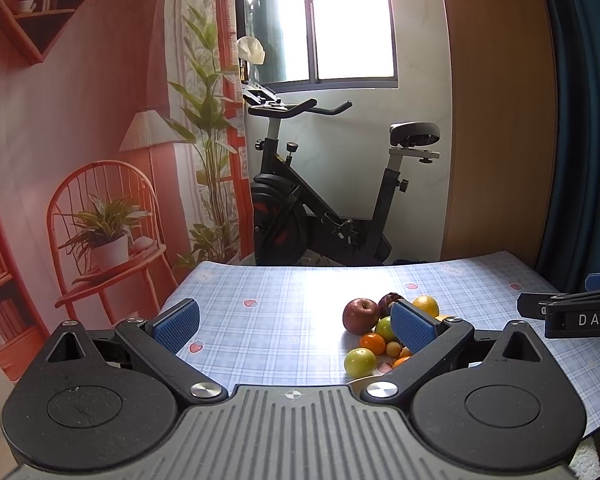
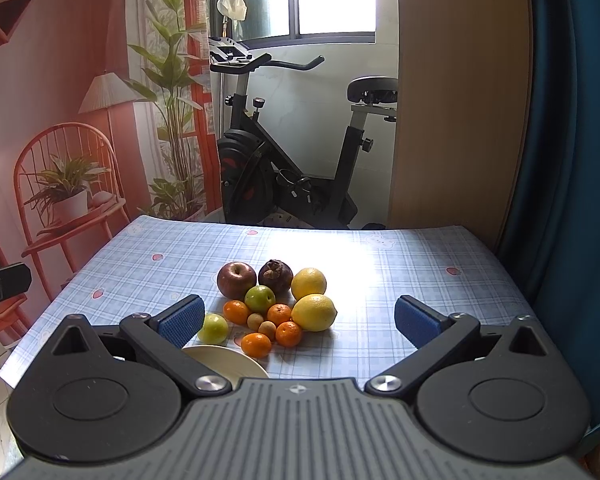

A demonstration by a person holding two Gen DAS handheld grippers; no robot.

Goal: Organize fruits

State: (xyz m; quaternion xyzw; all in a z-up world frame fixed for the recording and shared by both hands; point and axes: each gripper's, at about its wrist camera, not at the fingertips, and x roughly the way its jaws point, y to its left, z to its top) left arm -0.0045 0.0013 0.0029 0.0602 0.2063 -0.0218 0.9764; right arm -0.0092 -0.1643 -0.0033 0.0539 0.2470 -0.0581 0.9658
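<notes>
A heap of fruit lies on the checked tablecloth [image 2: 400,264]: a red apple [image 2: 236,280], a dark mangosteen [image 2: 275,274], two lemons [image 2: 314,312], green fruits [image 2: 260,298], several small oranges [image 2: 256,345] and small brown fruits [image 2: 266,329]. A cream plate [image 2: 224,360] sits just in front of the heap, partly hidden behind my right gripper's left finger. My right gripper [image 2: 298,320] is open, hovering in front of the heap. My left gripper [image 1: 296,326] is open too, left of the fruit; its right pad covers part of the heap, with the red apple [image 1: 360,315] beside it.
An exercise bike [image 2: 292,152] stands behind the table's far edge. A wooden panel [image 2: 460,100] and a blue curtain [image 2: 572,160] are on the right. A printed backdrop with a chair and plants hangs on the left. The other gripper [image 1: 568,316] shows at the right of the left wrist view.
</notes>
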